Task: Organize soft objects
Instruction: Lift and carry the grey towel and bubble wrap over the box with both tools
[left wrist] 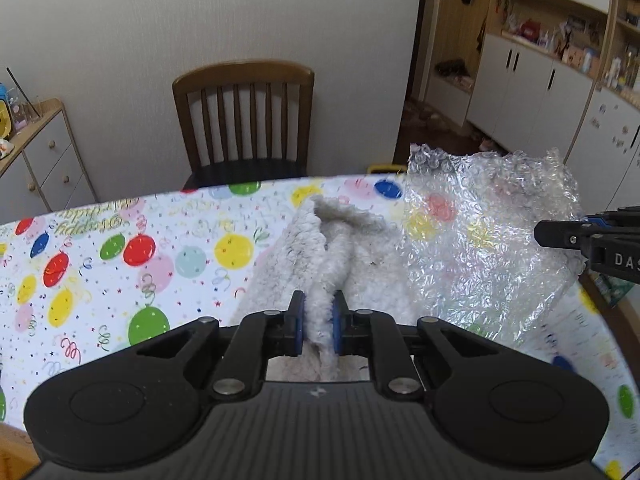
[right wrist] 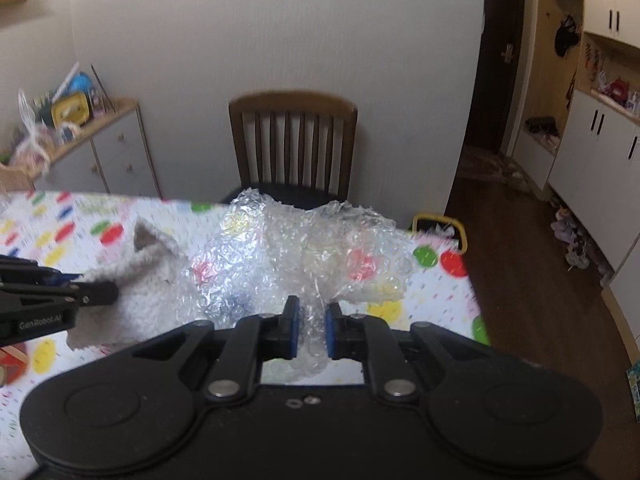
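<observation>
fleece cloth | left gripper jaws clamp it; right gripper angled down, pinching bubble wrap

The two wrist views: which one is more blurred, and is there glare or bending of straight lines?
Right wrist view: more blurred; the tablecloth print smears into streaks and the chair is soft. Left wrist view: sharper; the balloons on the cloth are crisp. Both: the bubble wrap glints with small highlights, and the fisheye bends the table edge and the cabinets.

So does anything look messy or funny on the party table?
A bit. The bubble wrap is crumpled and pokes past the table's far edge, and the fluffy white cloth is bunched up, not flat. Nothing looks spilled or broken.
</observation>
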A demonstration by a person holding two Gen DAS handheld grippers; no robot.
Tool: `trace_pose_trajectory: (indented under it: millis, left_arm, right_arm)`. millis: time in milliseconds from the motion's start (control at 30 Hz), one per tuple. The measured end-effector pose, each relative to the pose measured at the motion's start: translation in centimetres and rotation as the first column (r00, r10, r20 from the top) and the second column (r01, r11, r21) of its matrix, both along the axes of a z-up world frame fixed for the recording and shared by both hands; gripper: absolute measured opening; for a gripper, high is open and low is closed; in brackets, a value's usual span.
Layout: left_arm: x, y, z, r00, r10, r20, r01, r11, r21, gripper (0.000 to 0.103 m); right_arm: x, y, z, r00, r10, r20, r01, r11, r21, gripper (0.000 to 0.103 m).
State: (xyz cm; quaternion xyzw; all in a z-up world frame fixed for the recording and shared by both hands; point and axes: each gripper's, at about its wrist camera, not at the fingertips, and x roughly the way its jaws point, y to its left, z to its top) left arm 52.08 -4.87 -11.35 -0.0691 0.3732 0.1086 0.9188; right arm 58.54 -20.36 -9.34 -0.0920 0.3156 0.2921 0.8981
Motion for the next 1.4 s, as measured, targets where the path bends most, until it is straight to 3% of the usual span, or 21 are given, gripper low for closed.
trace_pose_trajectory:
  millis: [433,600,767,1067,1400]
  left_arm:
    - [-6.5,-2.0,9.0,0.983,-0.068,0.170,0.074,0.997,-0.029,0.013]
    - [-10.6,-1.6,12.3,0.970,-0.075,0.230,0.085,0.996,-0.031,0.013]
    - [-15.2,-0.1,15.3,0.962,-0.052,0.269,0.065,0.997,-0.042,0.013]
    - [-23.1,4.7,17.7,0.948,0.035,0.317,-0.031,0.999,-0.017,0.013]
    - [-31.1,13.4,18.3,0.930,0.149,0.335,-0.146,0.989,-0.035,0.013]
  right_arm:
    - [-7.3,-4.3,9.0,0.995,-0.007,0.101,-0.008,0.990,0.142,0.011]
    - [-10.7,-5.2,12.2,0.990,0.029,0.137,-0.055,0.980,0.193,0.011]
    - [-11.7,-5.8,13.6,0.986,0.084,0.146,-0.116,0.967,0.228,0.011]
    - [-14.8,-1.7,15.1,0.973,0.183,0.144,-0.216,0.939,0.268,0.011]
    - [-20.9,8.1,16.2,0.943,0.306,0.131,-0.330,0.912,0.244,0.011]
